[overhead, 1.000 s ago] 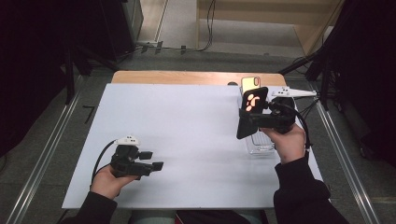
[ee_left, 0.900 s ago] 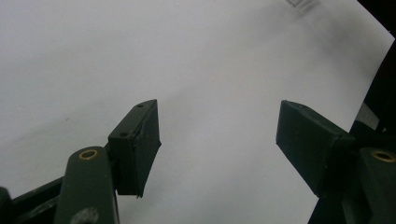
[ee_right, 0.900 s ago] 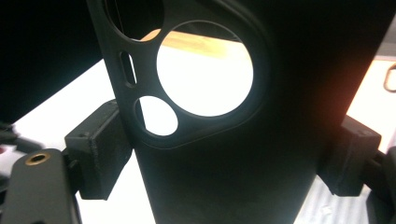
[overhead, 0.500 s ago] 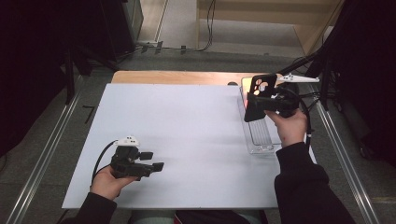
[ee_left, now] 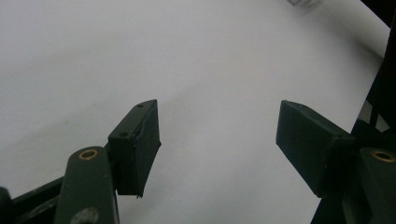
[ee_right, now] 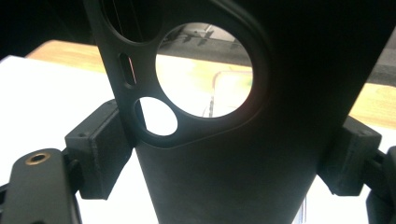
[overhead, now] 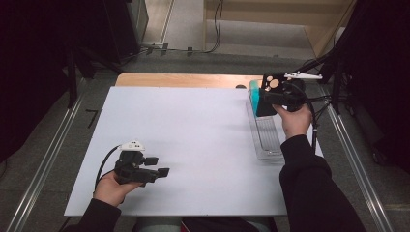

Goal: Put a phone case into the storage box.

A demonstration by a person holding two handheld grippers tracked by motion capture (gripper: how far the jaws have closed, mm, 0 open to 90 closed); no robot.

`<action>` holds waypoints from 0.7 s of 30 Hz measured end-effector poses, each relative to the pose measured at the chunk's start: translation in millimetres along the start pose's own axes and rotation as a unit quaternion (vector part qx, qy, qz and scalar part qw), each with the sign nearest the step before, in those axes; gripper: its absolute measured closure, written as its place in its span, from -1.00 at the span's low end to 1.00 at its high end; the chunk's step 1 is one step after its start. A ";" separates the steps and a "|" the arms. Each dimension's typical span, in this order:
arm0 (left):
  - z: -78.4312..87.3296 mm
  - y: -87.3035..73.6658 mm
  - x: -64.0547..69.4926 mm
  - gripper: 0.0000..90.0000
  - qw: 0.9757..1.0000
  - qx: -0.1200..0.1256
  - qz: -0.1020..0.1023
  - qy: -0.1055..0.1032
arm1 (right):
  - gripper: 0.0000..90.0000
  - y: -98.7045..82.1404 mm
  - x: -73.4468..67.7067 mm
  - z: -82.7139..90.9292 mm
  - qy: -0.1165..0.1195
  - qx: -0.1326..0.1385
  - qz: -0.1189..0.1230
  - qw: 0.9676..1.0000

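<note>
Black phone case [ee_right: 233,154] sits clamped between the pads of the right claw [ee_right: 224,158]; the right gripper view shows this close up, each pad pressed against a side edge of the case, and one large round camera cutout, one smaller round one and a narrow slot in its upper part. Through the large cutout a clear container can be made out beyond, blurred.

From the high view the same case [overhead: 267,94] appears small, held upright in the right claw [overhead: 270,96] over the far end of a clear plastic tray [overhead: 268,142] near the right edge of the white bench [overhead: 193,130]. Just behind the case a teal object [overhead: 253,93] stands at the tray's far end; it may be a second case, though too little of it shows to be sure.

The left claw [overhead: 157,166] rests low over the near left part of the bench, well apart from the tray. The left gripper view shows what the high view cannot: its claw [ee_left: 217,135] gapes with nothing between the two pads, bare white surface below.

Counted: two claws, one black case, one tray, one teal object.
</note>
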State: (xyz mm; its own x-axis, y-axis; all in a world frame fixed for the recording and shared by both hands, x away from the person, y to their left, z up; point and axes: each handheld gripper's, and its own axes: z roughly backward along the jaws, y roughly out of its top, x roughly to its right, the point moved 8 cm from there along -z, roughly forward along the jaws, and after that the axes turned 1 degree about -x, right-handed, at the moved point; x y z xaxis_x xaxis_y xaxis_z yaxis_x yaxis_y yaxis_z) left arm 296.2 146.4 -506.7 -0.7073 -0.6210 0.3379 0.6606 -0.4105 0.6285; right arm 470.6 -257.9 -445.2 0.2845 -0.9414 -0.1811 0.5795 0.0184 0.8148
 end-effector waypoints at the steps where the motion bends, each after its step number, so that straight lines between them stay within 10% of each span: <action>1: 0.2 -0.1 -0.5 -0.32 1.000 -0.001 0.000 0.000 | -0.69 -2.1 1.1 -3.8 -0.002 -0.004 0.000 1.000; 21: 1.7 0.7 -0.5 -0.32 1.000 0.001 -0.001 0.001 | -0.68 -28.9 17.5 -62.2 -0.032 -0.052 -0.028 0.998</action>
State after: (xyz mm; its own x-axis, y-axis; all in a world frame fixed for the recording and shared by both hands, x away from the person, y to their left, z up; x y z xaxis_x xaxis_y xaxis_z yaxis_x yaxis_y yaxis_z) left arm 296.6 147.5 -505.1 -0.7078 -0.6220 0.3350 0.6589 -0.4102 0.6305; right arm 506.4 -253.9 -506.2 0.2022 -0.9616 -0.1858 0.6695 -0.0027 0.7428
